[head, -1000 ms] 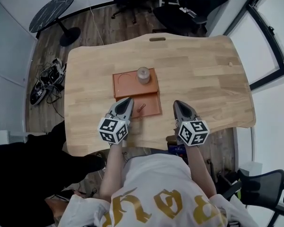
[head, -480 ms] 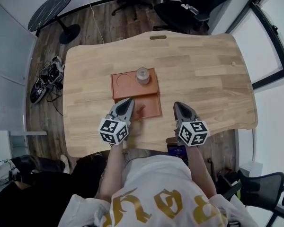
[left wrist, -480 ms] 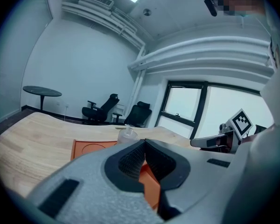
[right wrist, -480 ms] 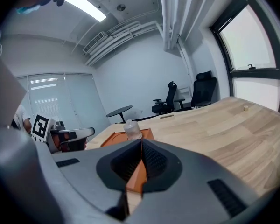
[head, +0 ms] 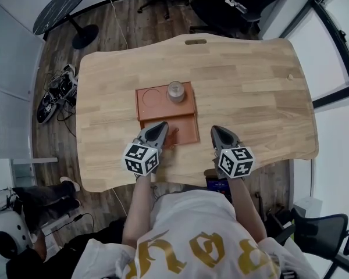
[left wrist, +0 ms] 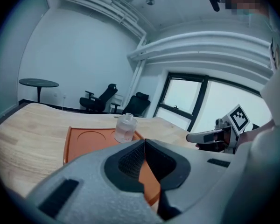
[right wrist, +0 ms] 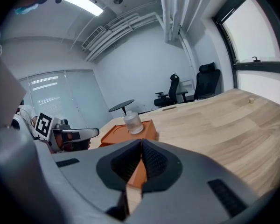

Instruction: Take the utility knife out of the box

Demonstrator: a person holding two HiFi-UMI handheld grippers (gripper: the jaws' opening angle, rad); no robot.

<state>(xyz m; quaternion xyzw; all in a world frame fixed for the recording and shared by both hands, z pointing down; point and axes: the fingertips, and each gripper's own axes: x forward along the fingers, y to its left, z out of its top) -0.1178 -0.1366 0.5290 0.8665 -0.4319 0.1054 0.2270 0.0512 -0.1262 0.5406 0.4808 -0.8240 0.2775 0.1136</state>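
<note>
Looking at a flat orange box (head: 186, 133) mid wooden table (head: 250, 86), round recess in its far half, near half an open tray; barely making out the utility knife (head: 173, 134) there, small, orange-brown

Readable text: none certain.
- Item 1: large gold lettering (head: 193, 251) on white shirt (head: 189, 211), lower centre of head view. Upside down to camera, cut by bottom edge, letters not legible.
- Item 2: black-and-white square coded patterns on left cube (head: 141, 158) of left gripper (head: 161, 125) and on right cube (head: 235, 162) of right gripper (head: 216, 130). No characters.
- Item 3: same kind of marker (left wrist: 239, 118) at right of left gripper view, another (right wrist: 43, 123) at left of right gripper view.
</note>
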